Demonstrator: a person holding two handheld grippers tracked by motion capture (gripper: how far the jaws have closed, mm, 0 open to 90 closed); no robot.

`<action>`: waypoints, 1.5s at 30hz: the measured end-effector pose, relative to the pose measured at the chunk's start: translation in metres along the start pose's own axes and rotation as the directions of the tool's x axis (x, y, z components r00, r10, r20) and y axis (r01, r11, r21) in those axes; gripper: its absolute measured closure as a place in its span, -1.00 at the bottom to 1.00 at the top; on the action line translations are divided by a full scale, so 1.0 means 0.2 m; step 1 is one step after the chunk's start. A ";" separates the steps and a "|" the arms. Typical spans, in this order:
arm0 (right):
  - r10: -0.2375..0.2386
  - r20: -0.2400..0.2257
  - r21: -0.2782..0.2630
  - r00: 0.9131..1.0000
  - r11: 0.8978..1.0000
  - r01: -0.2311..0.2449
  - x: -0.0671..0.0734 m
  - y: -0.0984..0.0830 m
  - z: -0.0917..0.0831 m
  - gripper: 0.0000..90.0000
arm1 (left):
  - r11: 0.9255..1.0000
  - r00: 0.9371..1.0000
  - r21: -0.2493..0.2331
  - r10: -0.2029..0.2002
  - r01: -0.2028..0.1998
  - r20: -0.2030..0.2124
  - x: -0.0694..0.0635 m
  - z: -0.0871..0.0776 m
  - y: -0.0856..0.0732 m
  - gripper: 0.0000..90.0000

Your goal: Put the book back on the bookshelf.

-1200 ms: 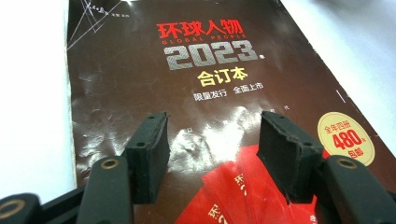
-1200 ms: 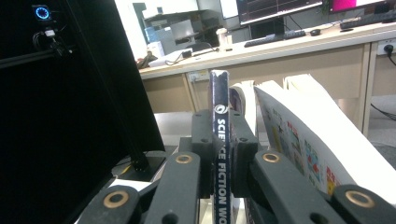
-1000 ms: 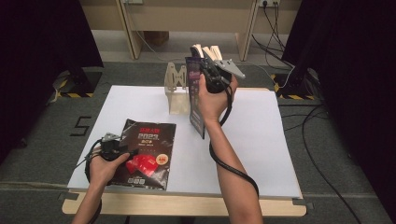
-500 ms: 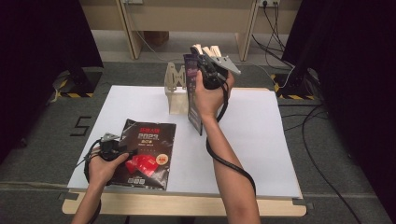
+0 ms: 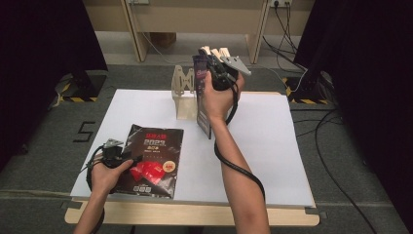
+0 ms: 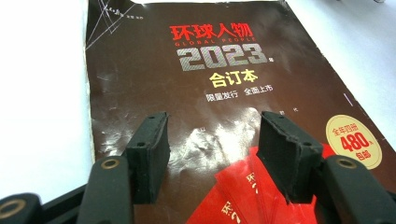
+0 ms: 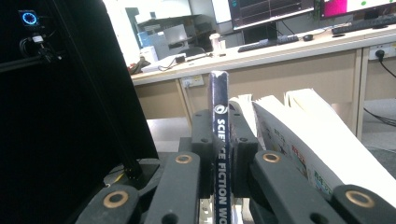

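Observation:
A dark magazine (image 5: 155, 156) with "2023" on its cover (image 6: 205, 84) lies flat at the near left of the white table (image 5: 277, 141). My left gripper (image 5: 113, 152) rests at its near left edge, and its jaws stand open (image 6: 212, 128) just above the cover with nothing between them. My right gripper (image 5: 217, 73) is raised over the back of the table and shut (image 7: 219, 140) on the spine of a dark blue science fiction magazine (image 7: 219, 102). This magazine (image 5: 201, 105) hangs upright beside a wooden rack (image 5: 184, 97).
Several pale magazines (image 7: 299, 135) lean just right of the held one, their tops (image 5: 216, 51) showing behind my right gripper. A cable (image 5: 238, 168) trails along the right forearm. Desks and black curtains stand beyond the table; cables lie on the floor at the right.
The right hand has shifted the upright magazine slightly up and to the left, closer to the rack. The left hand and the flat magazine have not moved.

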State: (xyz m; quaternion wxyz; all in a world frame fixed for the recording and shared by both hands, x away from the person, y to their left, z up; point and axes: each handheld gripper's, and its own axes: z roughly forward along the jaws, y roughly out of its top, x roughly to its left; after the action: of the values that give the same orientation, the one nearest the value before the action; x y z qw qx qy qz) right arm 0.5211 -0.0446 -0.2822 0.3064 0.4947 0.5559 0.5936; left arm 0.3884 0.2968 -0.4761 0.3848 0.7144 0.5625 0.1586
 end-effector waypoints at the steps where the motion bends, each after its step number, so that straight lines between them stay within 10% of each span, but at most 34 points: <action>1: -0.004 0.002 0.000 1.000 1.000 0.004 0.00 0.00 0.00 0.88 | 1.000 1.000 -0.001 0.000 0.000 -0.001 0.00 0.00 0.00 -0.06; 45: -0.085 0.059 0.021 0.995 0.996 0.084 0.05 -0.04 0.19 0.87 | 1.000 1.000 -0.002 -0.013 0.013 0.002 0.02 0.00 0.00 -0.06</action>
State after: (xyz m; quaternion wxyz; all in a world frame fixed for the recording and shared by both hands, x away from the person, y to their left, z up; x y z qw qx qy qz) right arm 0.5506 -0.0199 -0.2910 0.3433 0.4909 0.5723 0.5601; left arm 0.3889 0.3006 -0.4772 0.3871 0.7105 0.5667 0.1557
